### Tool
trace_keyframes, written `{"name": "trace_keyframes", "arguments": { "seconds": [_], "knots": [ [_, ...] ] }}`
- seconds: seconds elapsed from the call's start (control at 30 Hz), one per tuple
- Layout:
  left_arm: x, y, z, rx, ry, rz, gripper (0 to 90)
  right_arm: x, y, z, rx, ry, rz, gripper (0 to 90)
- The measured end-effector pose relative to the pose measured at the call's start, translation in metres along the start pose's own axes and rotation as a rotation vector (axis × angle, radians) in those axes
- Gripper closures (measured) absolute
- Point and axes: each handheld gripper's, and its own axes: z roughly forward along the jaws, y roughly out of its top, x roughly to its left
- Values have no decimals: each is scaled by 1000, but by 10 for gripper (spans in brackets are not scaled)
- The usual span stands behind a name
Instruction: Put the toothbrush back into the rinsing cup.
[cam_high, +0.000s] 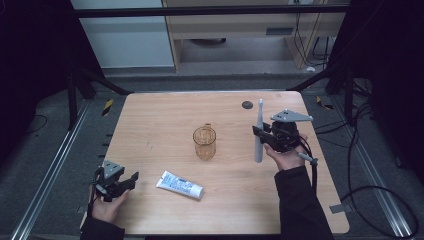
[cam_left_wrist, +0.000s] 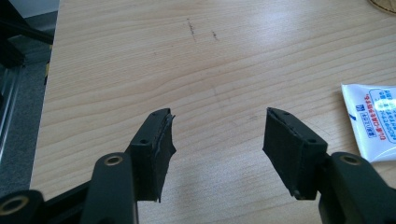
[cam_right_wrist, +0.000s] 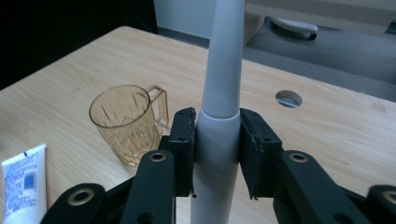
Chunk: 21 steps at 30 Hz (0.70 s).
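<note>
A lab: framed wooden table (cam_high: 160, 115), loose floor cables (cam_high: 380, 195), dark curtains.

right claw (cam_high: 260, 134): grips upright toothbrush (cam_high: 259, 131) | cup (cam_high: 204, 142): mid-table | tube (cam_high: 180, 185): near edge

Cup (cam_high: 205, 142) mid-table; tube (cam_high: 180, 185) before it; toothbrush (cam_high: 259, 131) upright at right.
</note>
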Motion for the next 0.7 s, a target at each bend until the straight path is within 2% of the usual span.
{"name": "trace_keyframes", "arguments": {
  "seconds": [0.23, 0.7],
  "knots": [
    [0, 0, 0, -2, 0, 0, 415, 6, 6, 2, -79, 0, 16, 681],
    [0, 0, -1, -4, -2, -2, 415, 18, 13, 21, -131, 9, 21, 682]
  ]
}}
